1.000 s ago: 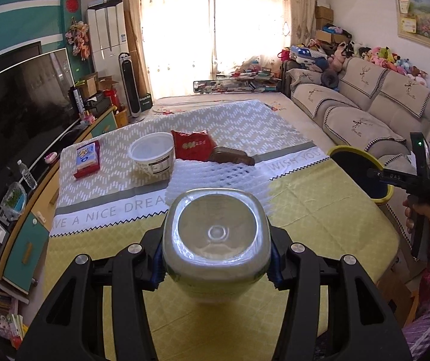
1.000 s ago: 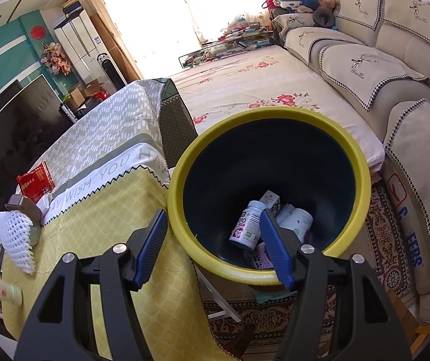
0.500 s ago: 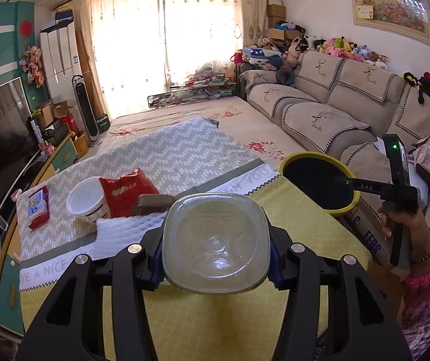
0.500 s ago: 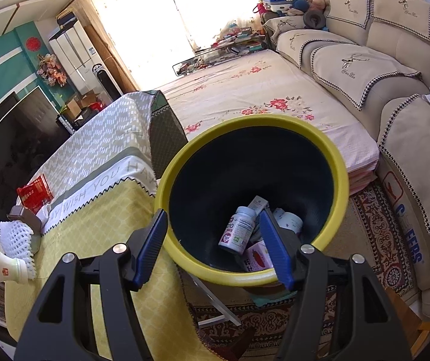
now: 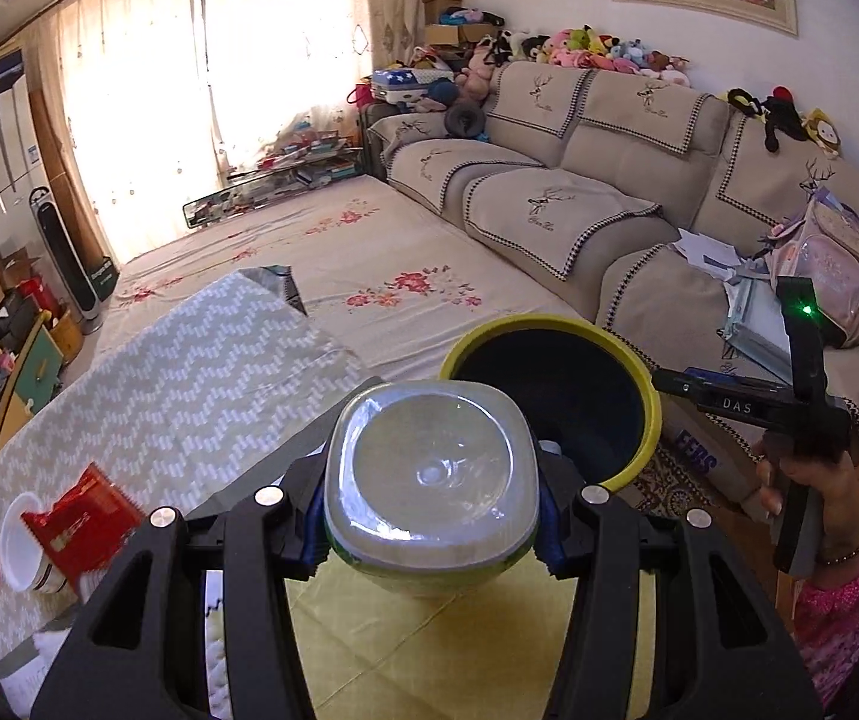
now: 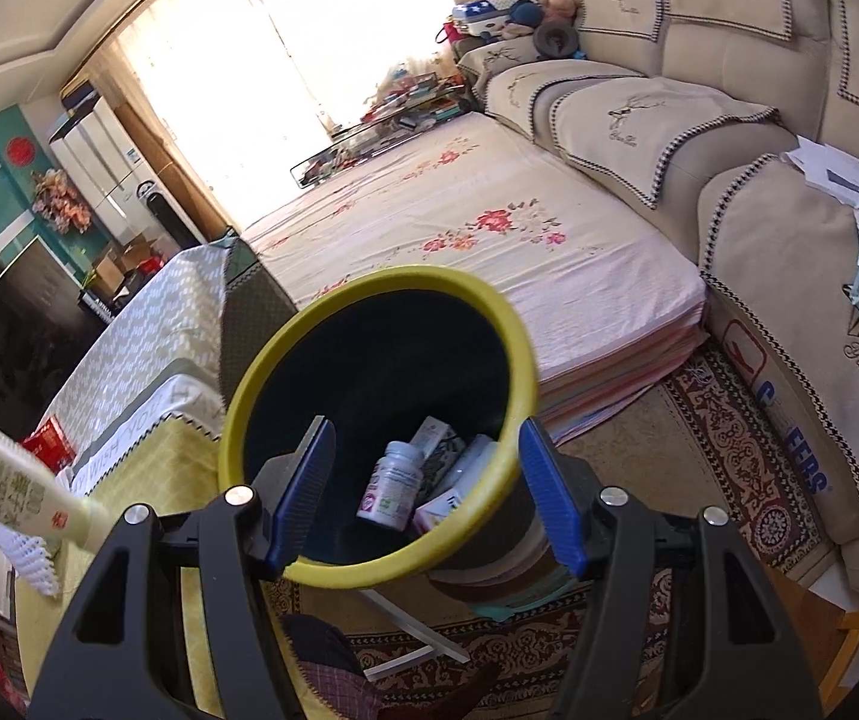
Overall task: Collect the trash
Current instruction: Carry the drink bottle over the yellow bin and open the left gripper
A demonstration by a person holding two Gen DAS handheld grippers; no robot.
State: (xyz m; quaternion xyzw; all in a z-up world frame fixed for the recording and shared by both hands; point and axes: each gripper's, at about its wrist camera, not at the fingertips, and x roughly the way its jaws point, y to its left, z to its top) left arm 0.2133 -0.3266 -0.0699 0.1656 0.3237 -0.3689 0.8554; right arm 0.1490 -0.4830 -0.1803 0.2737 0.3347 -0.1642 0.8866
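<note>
Left gripper (image 5: 429,516) pinches a bottle (image 5: 429,480) base-first, near the bin (image 5: 648,384) at table's right edge. Right gripper (image 6: 423,486) spread, empty, above the bin w/ trash inside.

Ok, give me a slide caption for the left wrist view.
Left hand-held gripper carries a plastic bottle toward the yellow-rimmed bin.

1. Bottle (image 5: 429,480), centre: clear glossy plastic, smooth base.
2. Bin (image 6: 507,330), centre: smooth plastic, matt yellow rim, dark inside.
3. Left claw (image 5: 429,525), bottom: matt black plastic, ribbed blue pads, shiny metal screws.
4. Counter (image 5: 177,372), left: woven cloth.
5. Sofa (image 5: 609,180), upper right: soft matt fabric.
6. Rug (image 6: 729,438), right: patterned pile.
</note>
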